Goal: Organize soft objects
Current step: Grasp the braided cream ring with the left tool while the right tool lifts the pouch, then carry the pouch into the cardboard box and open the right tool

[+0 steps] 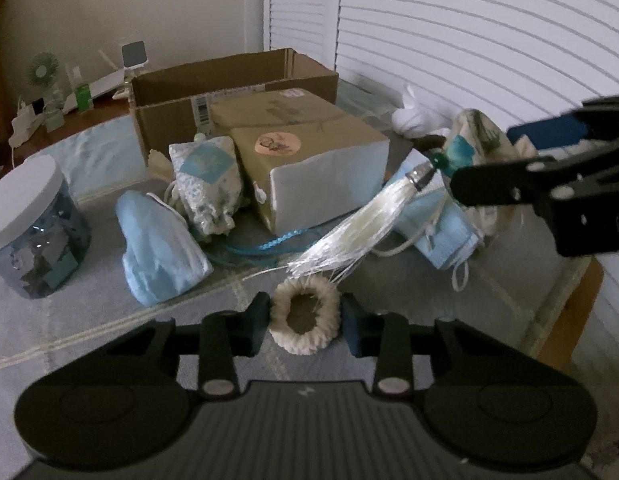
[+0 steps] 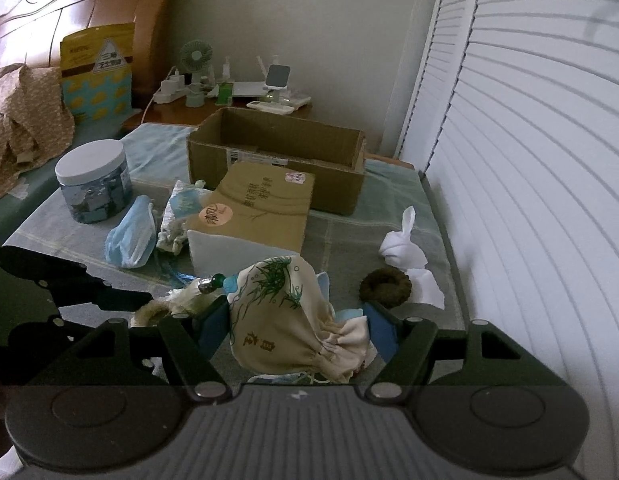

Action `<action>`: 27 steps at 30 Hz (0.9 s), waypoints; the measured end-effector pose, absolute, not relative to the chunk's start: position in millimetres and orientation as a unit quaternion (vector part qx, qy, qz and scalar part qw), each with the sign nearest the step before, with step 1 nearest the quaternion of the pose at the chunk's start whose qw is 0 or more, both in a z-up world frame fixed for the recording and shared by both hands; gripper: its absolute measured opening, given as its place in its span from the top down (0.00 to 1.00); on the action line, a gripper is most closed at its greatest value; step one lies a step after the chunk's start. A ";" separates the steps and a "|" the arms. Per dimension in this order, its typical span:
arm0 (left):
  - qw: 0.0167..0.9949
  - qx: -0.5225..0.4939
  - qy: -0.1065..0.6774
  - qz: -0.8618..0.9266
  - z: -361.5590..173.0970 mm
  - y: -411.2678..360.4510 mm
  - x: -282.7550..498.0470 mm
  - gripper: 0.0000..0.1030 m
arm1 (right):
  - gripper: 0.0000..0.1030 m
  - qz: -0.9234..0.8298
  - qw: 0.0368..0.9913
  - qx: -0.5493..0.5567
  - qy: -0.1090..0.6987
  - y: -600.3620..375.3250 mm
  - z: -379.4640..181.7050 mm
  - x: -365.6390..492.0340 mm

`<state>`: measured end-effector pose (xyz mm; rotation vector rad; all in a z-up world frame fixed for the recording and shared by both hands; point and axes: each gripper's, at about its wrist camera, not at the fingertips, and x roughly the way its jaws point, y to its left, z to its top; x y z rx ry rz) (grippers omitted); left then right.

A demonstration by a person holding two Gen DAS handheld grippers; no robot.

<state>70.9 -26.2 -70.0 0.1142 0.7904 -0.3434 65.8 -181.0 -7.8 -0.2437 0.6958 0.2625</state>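
A cream scrunchie (image 1: pixel 305 320) lies on the pale checked cloth (image 1: pixel 109 320), and my left gripper (image 1: pixel 305 326) is shut on it, a pad against each side. My right gripper (image 2: pixel 297 328) is shut on a cream drawstring pouch (image 2: pixel 285 312) printed with green bamboo. From the pouch a white tassel (image 1: pixel 349 232) with a green bead trails down towards the scrunchie. In the left wrist view the right gripper (image 1: pixel 483 160) reaches in from the right edge. A blue face mask (image 1: pixel 157 248), a patterned sachet (image 1: pixel 207 184) and a brown scrunchie (image 2: pixel 385 286) lie loose.
A closed kraft box (image 1: pixel 309 160) stands in the middle, with an open cardboard box (image 2: pixel 277 160) behind it. A white-lidded jar (image 1: pixel 33 232) is at the left and a knotted white cloth (image 2: pixel 405 252) near the louvred doors (image 2: pixel 529 160). Another blue mask (image 1: pixel 441 232) lies under the pouch.
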 end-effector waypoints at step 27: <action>0.914 0.096 0.362 -0.158 -16.8 32.9 50.3 0.64 | 0.26 0.171 0.928 -0.138 0.300 -145.6 62.0 122.9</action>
